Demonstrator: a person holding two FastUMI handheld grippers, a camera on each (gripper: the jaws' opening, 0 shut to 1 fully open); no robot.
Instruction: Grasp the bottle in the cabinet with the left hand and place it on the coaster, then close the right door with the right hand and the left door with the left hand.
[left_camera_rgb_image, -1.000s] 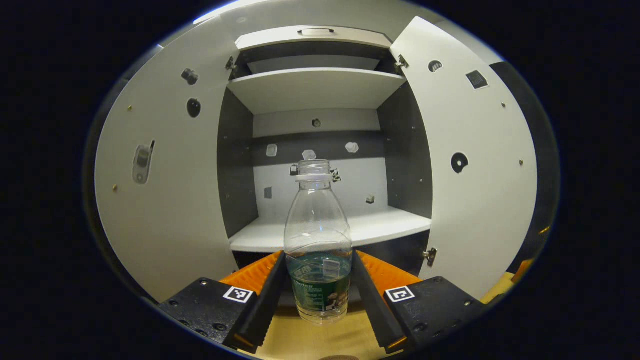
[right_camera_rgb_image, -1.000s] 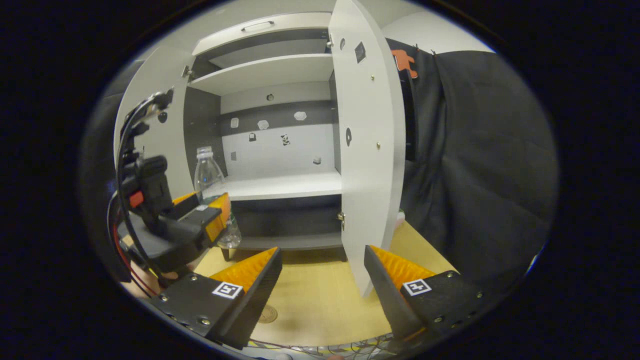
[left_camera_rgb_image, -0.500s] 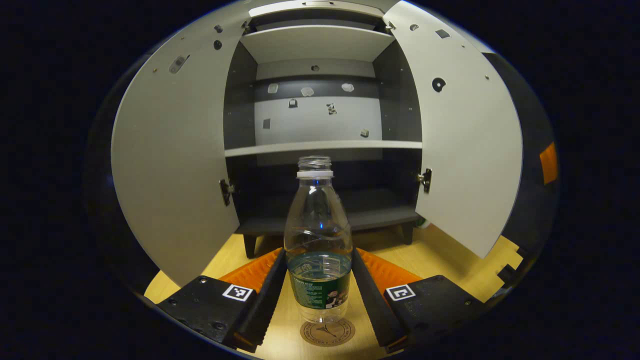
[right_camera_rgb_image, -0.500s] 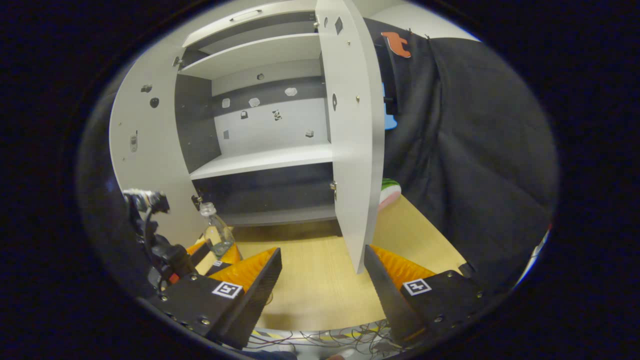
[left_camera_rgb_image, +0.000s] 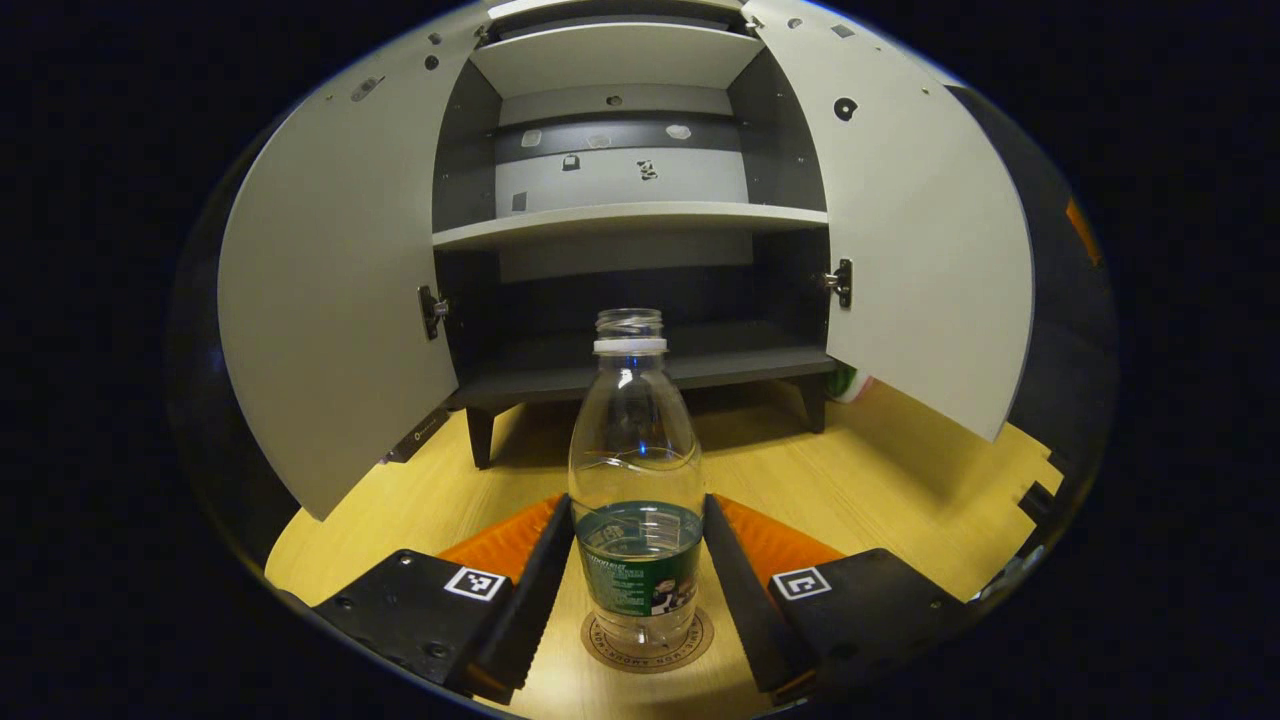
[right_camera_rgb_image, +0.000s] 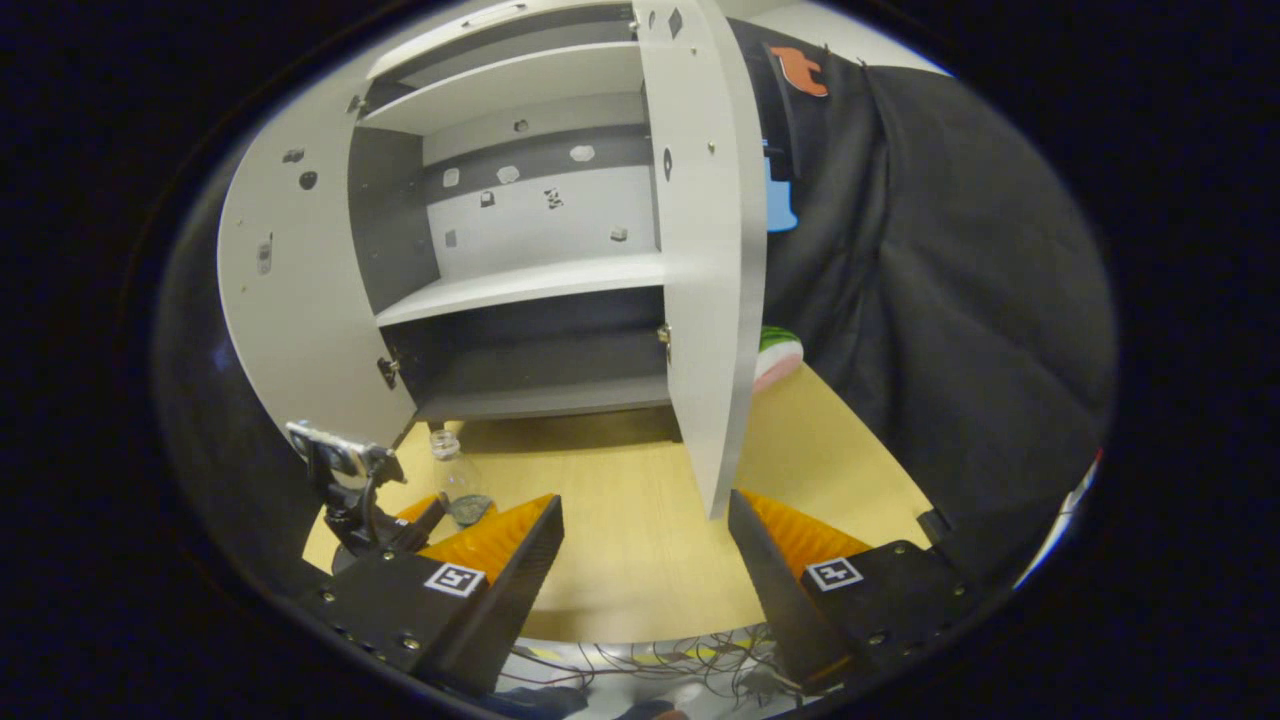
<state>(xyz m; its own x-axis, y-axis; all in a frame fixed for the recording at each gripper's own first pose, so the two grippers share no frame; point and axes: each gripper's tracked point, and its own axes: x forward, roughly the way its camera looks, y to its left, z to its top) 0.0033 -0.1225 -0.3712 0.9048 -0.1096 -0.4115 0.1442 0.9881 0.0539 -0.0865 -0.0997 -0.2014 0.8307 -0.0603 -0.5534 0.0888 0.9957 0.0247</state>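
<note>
Left gripper clamps bottle, upright on coaster before the cabinet; green label illegible. Right gripper jaws apart, empty.

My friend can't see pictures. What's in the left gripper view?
The left claw is shut on a clear bottle standing on a round coaster on a wooden table. Behind, a grey cabinet has both doors open.

Black tongs with square markers

Clear glossy plastic bottle, matt wood-look tabletop
</note>
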